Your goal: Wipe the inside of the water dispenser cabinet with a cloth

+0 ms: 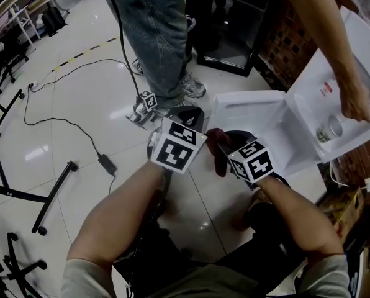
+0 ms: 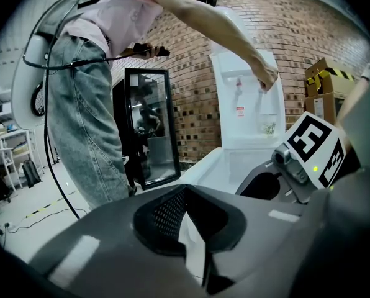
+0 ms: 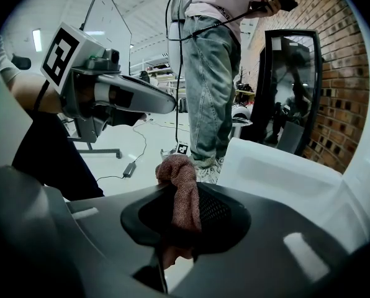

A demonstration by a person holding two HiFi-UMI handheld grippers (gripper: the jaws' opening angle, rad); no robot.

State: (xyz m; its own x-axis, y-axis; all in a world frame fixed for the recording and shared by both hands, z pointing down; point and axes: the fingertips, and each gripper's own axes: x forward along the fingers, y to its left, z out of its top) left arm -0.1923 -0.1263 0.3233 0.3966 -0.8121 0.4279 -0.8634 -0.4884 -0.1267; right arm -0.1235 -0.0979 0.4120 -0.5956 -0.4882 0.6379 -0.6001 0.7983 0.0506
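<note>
My right gripper (image 3: 184, 198) is shut on a reddish-brown cloth (image 3: 180, 188), whose bunched end sticks up past the jaw tips. In the head view the cloth (image 1: 218, 157) shows dark red between the two marker cubes. My left gripper (image 2: 184, 191) is shut with nothing in it and sits just left of the right gripper (image 1: 230, 146). The white water dispenser (image 2: 247, 92) stands ahead against a brick wall. Its lower cabinet (image 1: 259, 126) is open in front of both grippers, a short way off.
Another person stands close on the left (image 2: 89, 104) and reaches a hand (image 1: 356, 101) into the dispenser's upper recess, beside a cup (image 1: 329, 129). A black glass-door cabinet (image 2: 149, 126) stands left of the dispenser. Cables (image 1: 79, 126) and stand legs (image 1: 51, 194) lie on the tiled floor.
</note>
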